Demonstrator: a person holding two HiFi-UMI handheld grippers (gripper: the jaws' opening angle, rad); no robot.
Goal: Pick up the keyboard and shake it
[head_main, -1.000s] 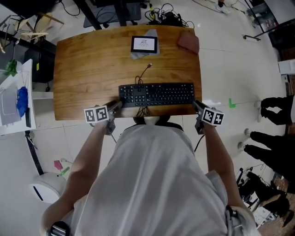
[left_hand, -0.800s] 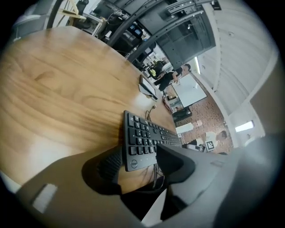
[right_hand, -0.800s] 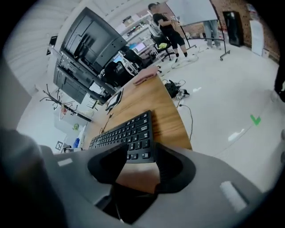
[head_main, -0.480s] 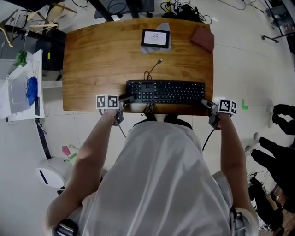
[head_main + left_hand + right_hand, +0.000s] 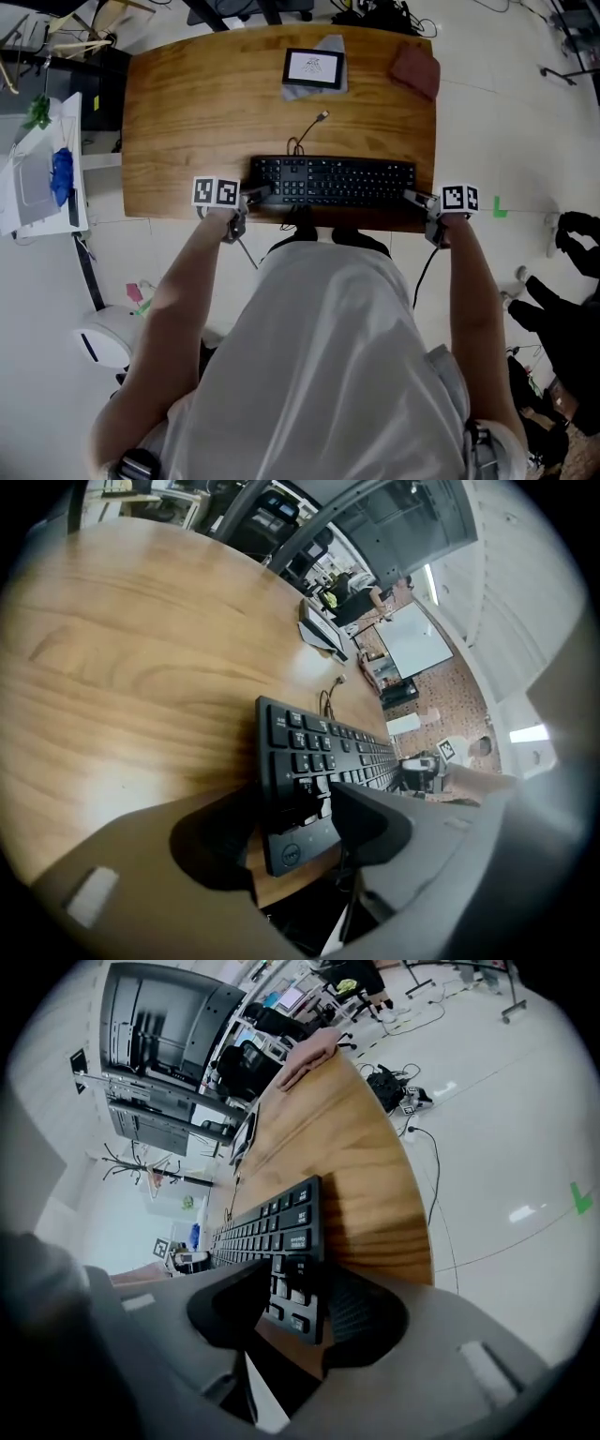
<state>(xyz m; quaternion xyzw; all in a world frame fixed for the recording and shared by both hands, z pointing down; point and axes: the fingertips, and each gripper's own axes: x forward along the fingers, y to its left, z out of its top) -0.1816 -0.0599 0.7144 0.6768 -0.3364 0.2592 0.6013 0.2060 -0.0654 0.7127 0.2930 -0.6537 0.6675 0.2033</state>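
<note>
The black keyboard (image 5: 333,181) lies flat along the front edge of the wooden desk (image 5: 187,122), its cable (image 5: 307,131) curling away behind it. My left gripper (image 5: 251,197) is at its left end. In the left gripper view the near left corner of the keyboard (image 5: 319,752) sits between the jaws of the left gripper (image 5: 295,817), which have just been opening and stand open. My right gripper (image 5: 417,199) is at the right end. There the keyboard (image 5: 272,1227) sits between the jaws of the right gripper (image 5: 300,1297), which have just been closing slightly but do not clamp it.
A small tablet (image 5: 313,68) on a grey cloth and a brown cloth (image 5: 415,68) lie at the desk's far edge. A white side table (image 5: 19,220) with a blue object stands to the left. A white round device (image 5: 103,342) sits on the floor, and a person in black (image 5: 562,309) is at the right.
The head view has shifted. Both grippers stay at the keyboard's two ends and have sunk a little toward the desk's front edge.
</note>
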